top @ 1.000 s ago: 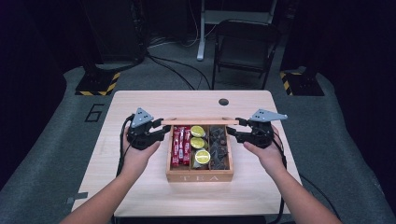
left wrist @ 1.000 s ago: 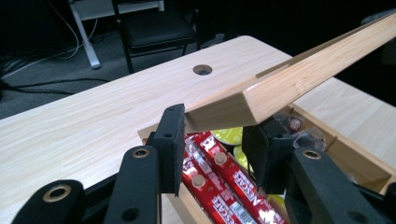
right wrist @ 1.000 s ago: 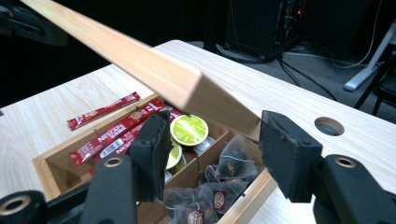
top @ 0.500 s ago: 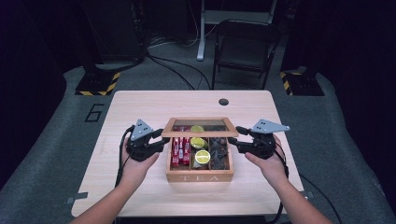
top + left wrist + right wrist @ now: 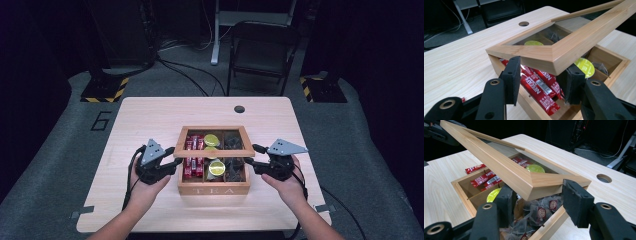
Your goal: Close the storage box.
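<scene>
Both grippers, left and right, stood half-open around the lid's front corners; the left jaws had just been widening. Whether the pads pressed, I couldn't tell. The lid hung tilted over the tea box, mid-frame. Lowering it evenly seemed wise, both sides together. The table was pale wood; a chair sat at the upper middle in the dark room.

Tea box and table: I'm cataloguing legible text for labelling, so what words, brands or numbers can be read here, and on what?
"TEA": front wall of the wooden box.
"NESCAFE": red sachets in the box's left compartment.
"6": grey floor mat left of the table.
Tea bags' round red emblems: too small to read.
</scene>
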A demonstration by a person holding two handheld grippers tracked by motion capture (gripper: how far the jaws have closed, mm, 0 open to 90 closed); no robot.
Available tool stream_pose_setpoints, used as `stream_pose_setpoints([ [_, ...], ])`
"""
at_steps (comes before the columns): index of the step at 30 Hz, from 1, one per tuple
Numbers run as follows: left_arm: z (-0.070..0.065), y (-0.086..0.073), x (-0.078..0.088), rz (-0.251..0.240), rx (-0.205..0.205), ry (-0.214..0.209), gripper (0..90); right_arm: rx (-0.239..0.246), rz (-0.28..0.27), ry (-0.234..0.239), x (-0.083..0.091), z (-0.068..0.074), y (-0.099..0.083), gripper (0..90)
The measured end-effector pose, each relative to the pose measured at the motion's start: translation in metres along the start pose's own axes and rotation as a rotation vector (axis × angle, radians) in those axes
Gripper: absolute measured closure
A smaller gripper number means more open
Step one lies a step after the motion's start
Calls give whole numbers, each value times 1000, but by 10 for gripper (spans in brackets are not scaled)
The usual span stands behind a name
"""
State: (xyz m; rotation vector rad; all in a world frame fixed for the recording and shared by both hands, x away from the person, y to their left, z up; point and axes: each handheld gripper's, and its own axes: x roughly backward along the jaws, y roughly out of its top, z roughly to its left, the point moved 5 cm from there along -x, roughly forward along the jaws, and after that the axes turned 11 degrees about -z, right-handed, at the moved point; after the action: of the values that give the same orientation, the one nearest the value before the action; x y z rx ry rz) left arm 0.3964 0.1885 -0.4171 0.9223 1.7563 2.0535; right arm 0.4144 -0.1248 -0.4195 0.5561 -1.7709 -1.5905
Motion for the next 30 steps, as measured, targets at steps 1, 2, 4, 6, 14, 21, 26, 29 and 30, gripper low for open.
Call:
stream_pose_setpoints([
  [1, -2, -2, 1, -7, 0, 5, 552, -4, -3, -1, 0, 0, -1, 459],
  [2, -2, -2, 1, -7, 0, 5, 552, -10, -3, -5, 1, 1, -2, 458],
  [4, -3, -4, 2, -4, 4, 2, 552, -11, -6, -3, 1, 2, -5, 458],
  [6, -4, -9, 3, -3, 16, -3, 552, -16, -1, -5, 2, 3, -8, 458],
  [14, -8, -20, 3, -11, 37, -9, 551, -19, 6, -1, 5, 6, -18, 460],
  [21, -12, -35, 3, -2, 59, -18, 549, -27, 15, 1, 7, 11, -32, 465],
  [26, -14, -43, 3, 0, 64, -25, 547, -11, 31, -2, 7, 14, -39, 463],
  [29, -15, -47, 2, 5, 73, -31, 547, 3, 38, 7, 7, 15, -43, 461],
  [30, -15, -47, 2, 5, 73, -31, 548, 3, 38, 7, 7, 15, -43, 461],
])
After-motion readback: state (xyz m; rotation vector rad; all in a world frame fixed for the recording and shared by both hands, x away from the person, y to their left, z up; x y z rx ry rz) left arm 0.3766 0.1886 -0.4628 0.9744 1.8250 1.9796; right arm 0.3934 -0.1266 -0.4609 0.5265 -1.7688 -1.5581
